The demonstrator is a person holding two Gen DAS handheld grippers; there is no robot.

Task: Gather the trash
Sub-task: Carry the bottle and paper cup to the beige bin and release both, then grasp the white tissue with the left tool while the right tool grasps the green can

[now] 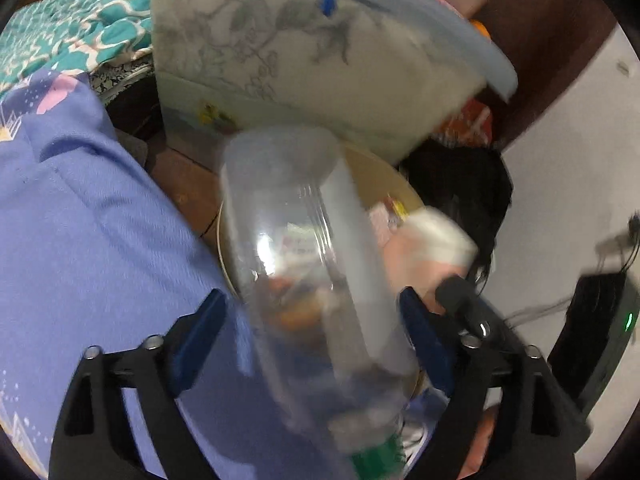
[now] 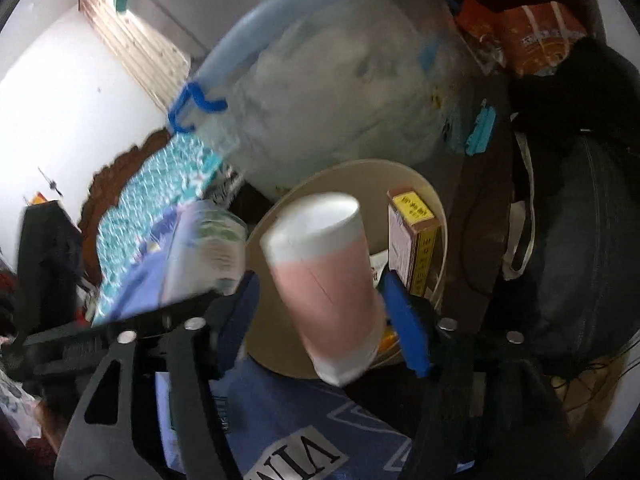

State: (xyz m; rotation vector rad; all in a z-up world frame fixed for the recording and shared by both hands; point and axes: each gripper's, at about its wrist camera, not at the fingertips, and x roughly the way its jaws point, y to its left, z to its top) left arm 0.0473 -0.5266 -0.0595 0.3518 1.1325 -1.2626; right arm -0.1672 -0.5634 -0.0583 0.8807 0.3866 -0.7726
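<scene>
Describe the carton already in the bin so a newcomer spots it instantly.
Find the round beige bin below the big translucent storage tub. Against its right inner wall stands a tall carton, pink-fronted with a yellow side bearing dark print. It is the only boxy item there; the paper cup alongside is round.

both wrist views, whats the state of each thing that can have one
clear plastic bottle: between the left gripper fingers, tilted over the bin, contact unclear, blurred
pink and white paper cup: between the right gripper fingers, gaps at both sides, tilted over the bin
round beige trash bin: open, partly filled
yellow-edged cardboard box: standing on end inside the bin
</scene>
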